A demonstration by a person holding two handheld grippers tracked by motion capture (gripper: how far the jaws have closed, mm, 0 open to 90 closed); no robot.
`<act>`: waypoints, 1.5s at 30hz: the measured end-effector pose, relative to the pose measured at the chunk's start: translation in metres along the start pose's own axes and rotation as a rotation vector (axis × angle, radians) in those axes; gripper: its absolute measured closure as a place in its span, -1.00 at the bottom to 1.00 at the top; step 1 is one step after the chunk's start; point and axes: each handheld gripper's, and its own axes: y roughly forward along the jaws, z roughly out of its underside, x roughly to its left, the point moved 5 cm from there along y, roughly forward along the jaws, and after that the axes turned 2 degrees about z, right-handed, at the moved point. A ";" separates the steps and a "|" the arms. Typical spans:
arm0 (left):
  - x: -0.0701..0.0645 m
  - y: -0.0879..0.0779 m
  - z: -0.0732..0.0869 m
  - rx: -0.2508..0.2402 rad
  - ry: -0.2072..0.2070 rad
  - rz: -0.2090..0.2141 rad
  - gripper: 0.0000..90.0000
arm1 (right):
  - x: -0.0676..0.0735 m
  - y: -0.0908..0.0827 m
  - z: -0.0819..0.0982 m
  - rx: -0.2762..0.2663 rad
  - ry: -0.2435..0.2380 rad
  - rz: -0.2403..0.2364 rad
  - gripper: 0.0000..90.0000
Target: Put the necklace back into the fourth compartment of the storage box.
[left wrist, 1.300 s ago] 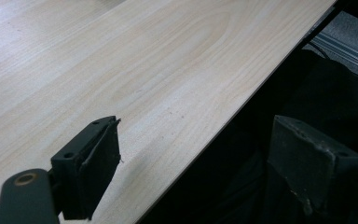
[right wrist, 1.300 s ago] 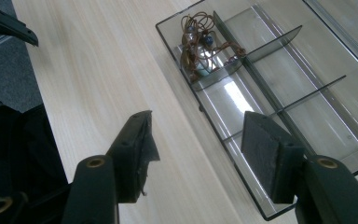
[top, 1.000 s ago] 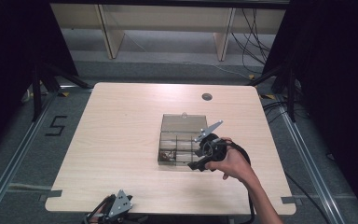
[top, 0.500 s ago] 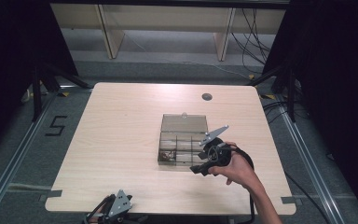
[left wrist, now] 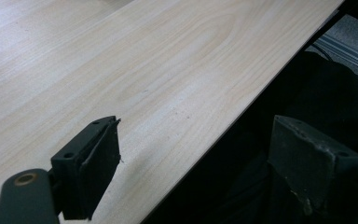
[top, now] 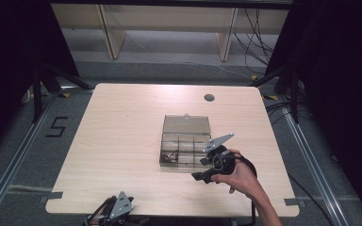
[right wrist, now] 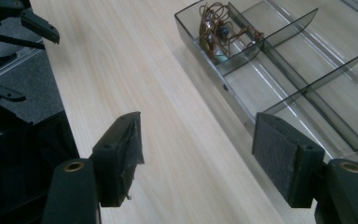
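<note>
A smoky clear compartment box (top: 185, 123) sits right of the table's middle with its lid laid back. A tangle of brown wire (top: 169, 156) lies in its front left compartment, and the right gripper view shows this wire (right wrist: 221, 32) behind the box's front wall (right wrist: 235, 95). A hand holds my right gripper (top: 201, 169) just in front of the box's near right corner. Its jaws have just been opening and the right gripper (right wrist: 198, 135) is open over bare wood with nothing between them. My left gripper (top: 115, 211) rests at the table's near edge, open (left wrist: 196, 140), with one jaw past the edge.
The wooden table (top: 122, 141) has a round cable hole (top: 209, 98) at the back right. Wooden shelving (top: 169, 28) stands behind it. Dark floor with metal rails (top: 9, 174) flanks both sides. A black cable trails from the right gripper off the near edge.
The right hand has drawn the gripper back a little from above the box's front compartments toward the near edge. The left gripper has not moved.
</note>
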 end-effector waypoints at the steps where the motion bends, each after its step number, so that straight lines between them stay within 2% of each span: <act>1: 0.000 0.000 0.000 0.000 0.000 -0.002 -0.65 | 0.001 -0.001 0.001 0.001 0.011 -0.005 -0.25; 2: 0.000 0.000 0.000 -0.001 0.000 -0.001 -0.65 | 0.000 -0.001 0.001 -0.007 0.002 0.004 -0.26; 3: 0.000 0.000 0.000 -0.009 0.006 -0.002 -0.65 | 0.001 -0.003 0.003 -0.007 0.013 0.009 -0.26; 6: -0.001 0.000 0.000 -0.012 0.006 0.013 -0.65 | 0.001 -0.003 0.004 -0.019 -0.004 0.002 -0.26; 7: 0.000 0.000 0.000 -0.014 0.005 0.000 -0.65 | 0.002 -0.004 0.007 -0.019 0.006 0.012 -0.27; 10: 0.000 -0.001 -0.001 -0.014 0.002 -0.004 -0.65 | 0.003 -0.005 0.009 -0.017 0.005 0.008 -0.27; 11: 0.000 -0.001 -0.001 -0.012 0.001 -0.004 -0.65 | 0.003 -0.005 0.011 -0.017 0.020 0.015 -0.27; 15: 0.000 -0.001 -0.001 -0.012 0.001 -0.003 -0.65 | 0.004 -0.004 0.012 -0.020 0.007 -0.001 -0.27; 17: 0.000 -0.001 -0.001 -0.012 0.000 -0.003 -0.65 | 0.004 -0.003 0.014 -0.028 0.006 0.005 -0.28; 21: 0.000 -0.001 -0.001 -0.012 0.000 -0.003 -0.65 | 0.005 -0.004 0.016 -0.024 0.021 0.005 -0.29; 22: 0.000 -0.001 -0.001 -0.012 0.000 -0.003 -0.65 | 0.004 -0.003 0.016 -0.027 0.004 0.004 -0.29; 23: 0.000 -0.001 -0.001 -0.013 -0.001 -0.003 -0.65 | 0.005 -0.003 0.018 -0.023 0.029 0.023 -0.30; 24: -0.001 -0.001 -0.001 -0.018 -0.004 0.000 -0.65 | 0.005 -0.002 0.020 -0.020 0.023 0.007 -0.30; 26: -0.001 -0.001 -0.001 -0.022 -0.009 0.002 -0.65 | 0.005 -0.002 0.021 -0.025 0.009 0.006 -0.31; 27: 0.000 -0.003 -0.001 -0.003 0.013 0.009 -0.65 | 0.006 -0.001 0.025 -0.021 0.039 0.009 -0.32; 28: -0.001 -0.003 -0.001 -0.006 0.009 0.009 -0.65 | 0.005 -0.001 0.026 -0.026 0.035 0.019 -0.33; 29: -0.002 -0.001 -0.001 -0.025 -0.012 0.008 -0.65 | 0.005 -0.001 0.026 -0.026 0.035 0.019 -0.33; 30: -0.001 -0.002 -0.001 -0.011 0.003 0.010 -0.65 | 0.004 -0.001 0.027 -0.031 0.033 0.017 -0.33; 31: -0.001 -0.002 -0.001 -0.013 0.002 0.009 -0.65 | 0.003 -0.001 0.029 -0.035 0.023 0.019 -0.33; 32: -0.002 -0.001 -0.001 -0.022 -0.010 0.007 -0.65 | 0.004 0.000 0.030 -0.032 0.038 0.024 -0.33; 36: 0.000 -0.001 -0.001 -0.006 0.010 -0.001 -0.65 | 0.004 0.000 0.033 -0.033 0.037 0.020 -0.33; 43: -0.001 -0.001 -0.001 -0.014 0.000 -0.003 -0.65 | 0.007 0.001 0.037 -0.031 0.029 0.017 -0.34; 44: -0.001 -0.001 -0.001 -0.017 -0.004 -0.002 -0.65 | 0.009 0.001 0.038 -0.025 0.048 0.019 -0.34; 45: -0.001 -0.001 -0.001 -0.014 -0.001 -0.002 -0.65 | 0.008 0.002 0.038 -0.034 0.021 0.006 -0.34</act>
